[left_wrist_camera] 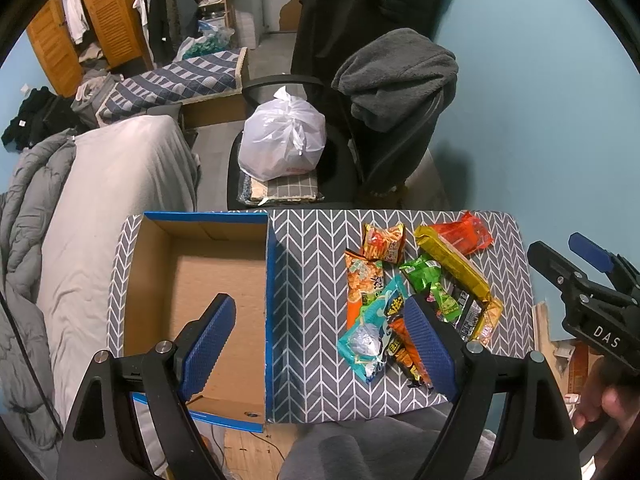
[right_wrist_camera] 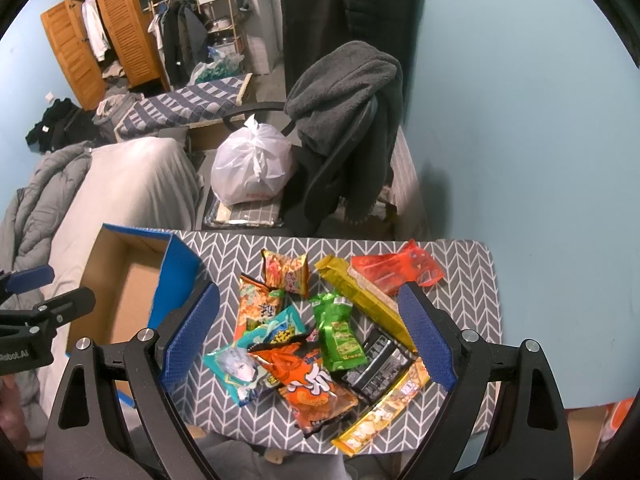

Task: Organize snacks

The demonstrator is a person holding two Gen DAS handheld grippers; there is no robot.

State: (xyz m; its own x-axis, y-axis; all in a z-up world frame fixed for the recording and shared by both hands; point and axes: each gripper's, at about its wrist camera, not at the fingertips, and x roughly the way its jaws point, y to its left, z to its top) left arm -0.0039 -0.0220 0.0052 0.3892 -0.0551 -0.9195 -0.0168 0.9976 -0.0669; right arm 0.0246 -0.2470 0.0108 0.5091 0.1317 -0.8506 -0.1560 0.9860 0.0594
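Note:
Several snack packets lie in a pile on the chevron-patterned table (left_wrist_camera: 308, 280): a teal packet (right_wrist_camera: 256, 354), an orange chip bag (right_wrist_camera: 316, 388), a green packet (right_wrist_camera: 340, 332), a black bar (right_wrist_camera: 378, 368), a long yellow packet (right_wrist_camera: 366, 300) and a red packet (right_wrist_camera: 394, 268). An empty blue-edged cardboard box (left_wrist_camera: 200, 292) stands at the table's left. My left gripper (left_wrist_camera: 320, 340) is open, above the box's right wall. My right gripper (right_wrist_camera: 308, 340) is open above the snack pile, touching nothing.
An office chair (left_wrist_camera: 344, 152) with a grey fleece and a white plastic bag (left_wrist_camera: 284, 136) stands behind the table. A bed with grey bedding (left_wrist_camera: 100, 208) lies to the left. The blue wall is on the right.

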